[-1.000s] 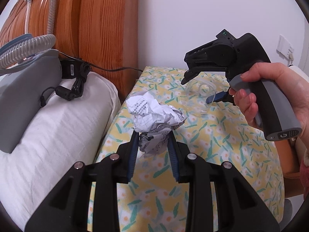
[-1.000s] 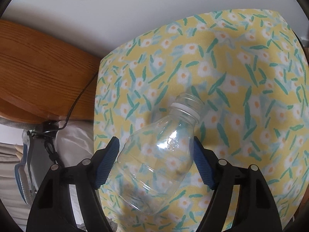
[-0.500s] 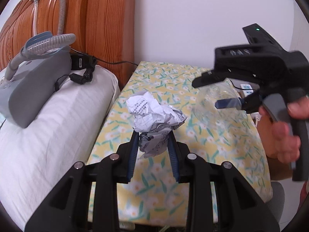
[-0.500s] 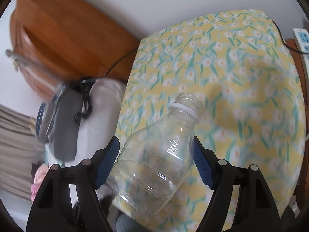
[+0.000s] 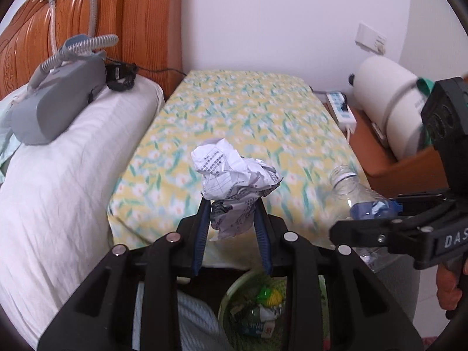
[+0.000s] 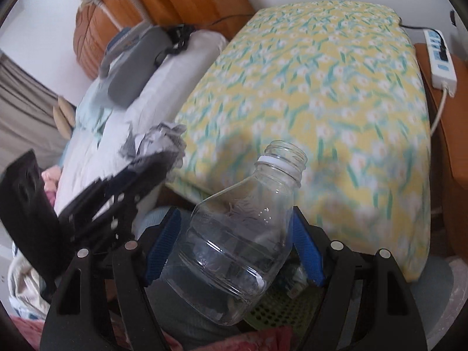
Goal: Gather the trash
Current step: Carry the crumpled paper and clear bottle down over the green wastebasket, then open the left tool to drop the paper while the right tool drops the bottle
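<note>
Between left fingers (image 5: 204, 222): crumpled paper (image 5: 234, 181); right: bottle (image 6: 234, 245).

A crumpled ball of white paper (image 5: 234, 181) printed with dark text and ruled lines sits pinched between the blue pads of the left gripper (image 5: 232, 219), bulging out above the fingertips. A clear, empty plastic bottle (image 6: 239, 234) with no cap and a white neck ring is clamped across its ribbed body by the right gripper (image 6: 234, 242), its open mouth tilted up and away from the fingers. Below both grippers stands a light green perforated waste basket (image 5: 231, 289), already holding wrappers and scraps.
</note>
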The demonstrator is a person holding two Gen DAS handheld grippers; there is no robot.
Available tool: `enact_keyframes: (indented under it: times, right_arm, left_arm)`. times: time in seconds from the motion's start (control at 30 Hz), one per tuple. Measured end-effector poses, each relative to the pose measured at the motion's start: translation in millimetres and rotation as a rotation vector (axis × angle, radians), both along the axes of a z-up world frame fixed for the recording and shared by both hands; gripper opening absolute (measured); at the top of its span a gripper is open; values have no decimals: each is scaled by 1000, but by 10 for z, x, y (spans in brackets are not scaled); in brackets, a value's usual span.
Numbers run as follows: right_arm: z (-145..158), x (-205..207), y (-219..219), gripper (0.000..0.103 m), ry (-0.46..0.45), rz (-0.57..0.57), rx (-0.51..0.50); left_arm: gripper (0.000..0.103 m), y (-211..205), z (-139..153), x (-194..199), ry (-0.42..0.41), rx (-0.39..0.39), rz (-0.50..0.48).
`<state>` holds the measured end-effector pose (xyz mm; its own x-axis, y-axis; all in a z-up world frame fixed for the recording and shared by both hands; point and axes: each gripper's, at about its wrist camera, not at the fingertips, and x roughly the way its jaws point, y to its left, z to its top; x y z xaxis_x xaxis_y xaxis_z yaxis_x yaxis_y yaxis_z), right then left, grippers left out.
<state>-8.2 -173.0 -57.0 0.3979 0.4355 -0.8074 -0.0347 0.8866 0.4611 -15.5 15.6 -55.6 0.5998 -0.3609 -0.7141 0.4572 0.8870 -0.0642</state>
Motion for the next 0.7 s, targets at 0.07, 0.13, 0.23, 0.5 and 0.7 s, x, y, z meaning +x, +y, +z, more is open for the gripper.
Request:
enact_keyframes:
  times: [0.07,0.13,0.23,0.5,0.7]
  right_arm:
    - [-82,-261,-5,75,12,4,-7]
    - [-186,-487,-44,75,27,-2,-16]
    - [-333,-750,-101,75,56,-13,-22]
    - [-571,-1198,-244,75,56,-38,-24]
    - [-648,-1294,-313,75,58,-47,-26]
  left_arm:
    - [30,30,-112,-162,32,3,-19]
    - [30,46,-246,-286,87,-5,-34]
    - [30,35,-512,-495,171,-7,-47]
    - [30,-137,-1132,-843,308,45,-97]
    - [30,-276,-1456,-900,397,94,-116]
